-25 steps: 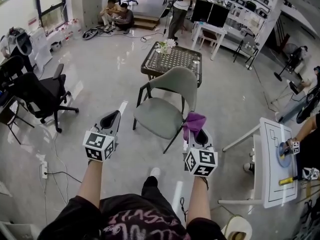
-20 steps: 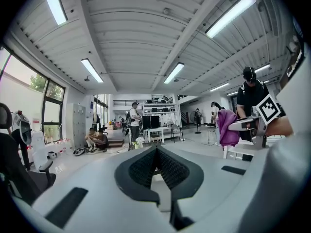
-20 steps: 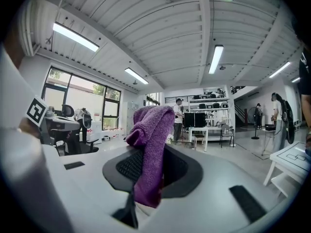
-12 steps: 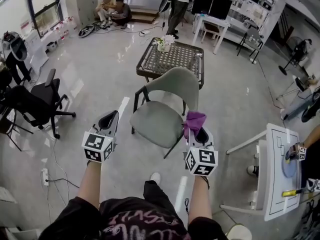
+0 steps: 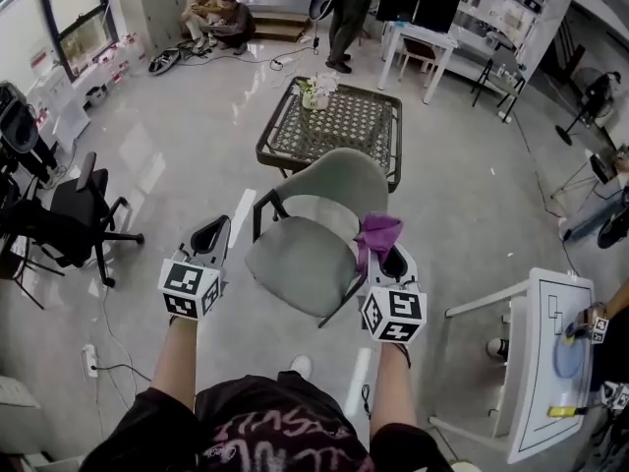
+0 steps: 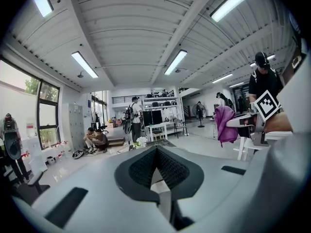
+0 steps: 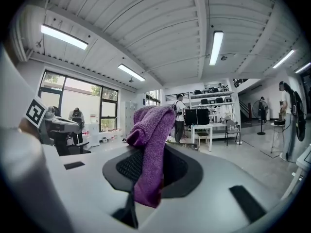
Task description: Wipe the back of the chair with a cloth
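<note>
Purple cloth (image 5: 378,232) hung from your right claw (image 5: 393,260), pinched between its two jaws. In the right gripper view the cloth (image 7: 151,144) stood up out of the closed jaws and folded over toward the camera, draping over the black pads. Your left claw (image 5: 215,230) was closed too, jaws together with nothing between them; the left gripper view showed only a small gap behind the pads. You held both claws out in front of you, about level and well apart, with the grey chair (image 5: 300,259) between them on the floor (image 5: 187,165). Chair's seat was nearest you and its curved back (image 5: 332,180) was on the far side. Cloth was just beside the seat's right edge in the head view and apart from the back; you could not tell from above whether it touched the seat. Behind the chair stood a dark mesh desk (image 5: 339,126) with flowers (image 5: 314,89) at its far left corner. Black office chair (image 5: 74,219) was off to your left, white desk (image 5: 550,352) at the right edge. People (image 5: 221,13) sat and stood at the far end of the room.
</note>
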